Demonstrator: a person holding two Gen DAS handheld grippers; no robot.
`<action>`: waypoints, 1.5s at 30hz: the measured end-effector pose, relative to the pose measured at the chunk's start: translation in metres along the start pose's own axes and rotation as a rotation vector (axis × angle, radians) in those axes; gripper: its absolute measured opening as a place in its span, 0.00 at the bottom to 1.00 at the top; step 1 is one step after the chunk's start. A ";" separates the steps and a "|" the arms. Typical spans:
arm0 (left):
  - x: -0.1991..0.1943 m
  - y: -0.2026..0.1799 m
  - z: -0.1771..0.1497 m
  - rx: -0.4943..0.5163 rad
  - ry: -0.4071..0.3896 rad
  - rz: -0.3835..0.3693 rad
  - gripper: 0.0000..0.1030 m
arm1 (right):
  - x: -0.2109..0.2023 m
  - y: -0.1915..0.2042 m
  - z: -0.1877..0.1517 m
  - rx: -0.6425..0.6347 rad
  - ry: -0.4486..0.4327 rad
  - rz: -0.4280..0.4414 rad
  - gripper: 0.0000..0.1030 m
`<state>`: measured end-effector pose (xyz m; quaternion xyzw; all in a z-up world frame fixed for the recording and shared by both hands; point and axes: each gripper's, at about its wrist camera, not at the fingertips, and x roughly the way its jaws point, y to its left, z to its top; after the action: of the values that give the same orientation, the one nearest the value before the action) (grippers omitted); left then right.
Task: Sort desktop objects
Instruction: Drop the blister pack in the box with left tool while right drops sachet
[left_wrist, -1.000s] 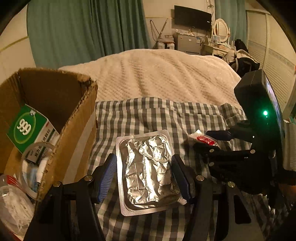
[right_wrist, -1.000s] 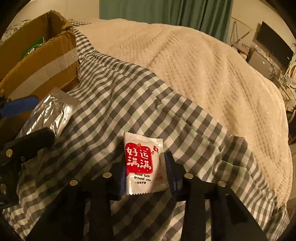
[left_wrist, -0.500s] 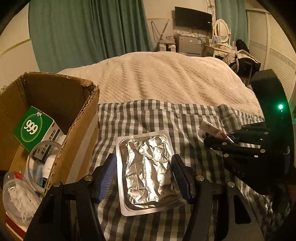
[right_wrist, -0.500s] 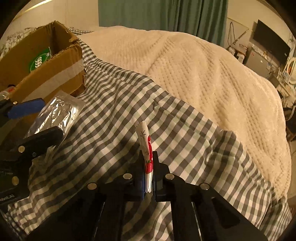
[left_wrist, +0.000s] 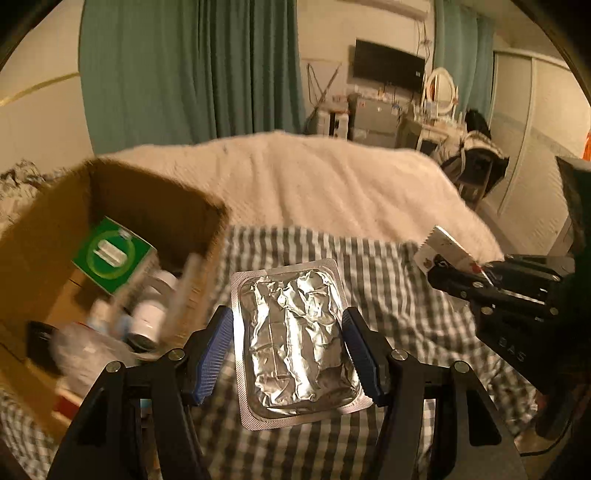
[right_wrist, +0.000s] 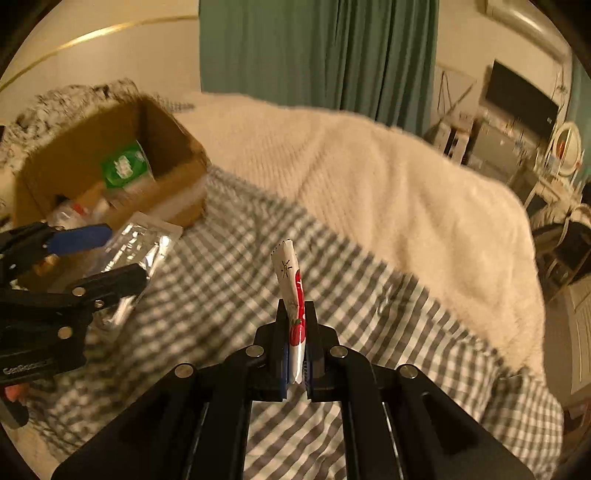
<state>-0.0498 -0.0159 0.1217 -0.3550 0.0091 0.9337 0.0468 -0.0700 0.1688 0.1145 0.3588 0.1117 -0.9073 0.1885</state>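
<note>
- Cardboard box (left_wrist: 110, 229) – far L, just L of the L gripper's tips, open top, on the bed. Inside: green medicine carton (left_wrist: 112, 254) leaning on the back wall, white bottles and clear plastic bits below it, blurred.
- L gripper (left_wrist: 288, 350) – blue pads (left_wrist: 214, 350) clamped on both long edges of a foil blister pack (left_wrist: 295, 339). Pack flat betw. the fingers, crinkled foil up, sticks out fwd past the tips, off the cloth.
- Gingham cloth (left_wrist: 388, 295) – grey/white check, under and ahead of both grippers; cream quilted blanket (left_wrist: 332, 184) beyond it.
- R gripper (right_wrist: 295, 332) – jaws pinched tight on a small white-and-red sachet (right_wrist: 291, 288). Sachet edge-on, upright, top half poking up past the tips, off the cloth. In L wrist view it's to the R of the L gripper (left_wrist: 443, 251).
- In R wrist view the L gripper w/ blister pack sits to the L, next to the box.
- Bkgd: green curtains (left_wrist: 192, 66), wall TV (left_wrist: 388, 68), oval mirror (left_wrist: 441, 85) far R.
</note>
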 end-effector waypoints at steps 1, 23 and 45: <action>-0.008 0.004 0.004 -0.006 -0.013 0.000 0.61 | -0.011 0.007 0.005 -0.011 -0.015 -0.016 0.05; -0.117 0.161 0.018 -0.101 -0.143 0.161 0.61 | -0.092 0.176 0.090 -0.083 -0.114 0.128 0.05; -0.036 0.184 -0.006 -0.019 -0.179 0.224 0.97 | 0.063 0.178 0.096 -0.005 -0.015 0.128 0.68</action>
<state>-0.0364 -0.2021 0.1385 -0.2673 0.0357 0.9611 -0.0605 -0.0960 -0.0412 0.1278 0.3581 0.0895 -0.8957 0.2478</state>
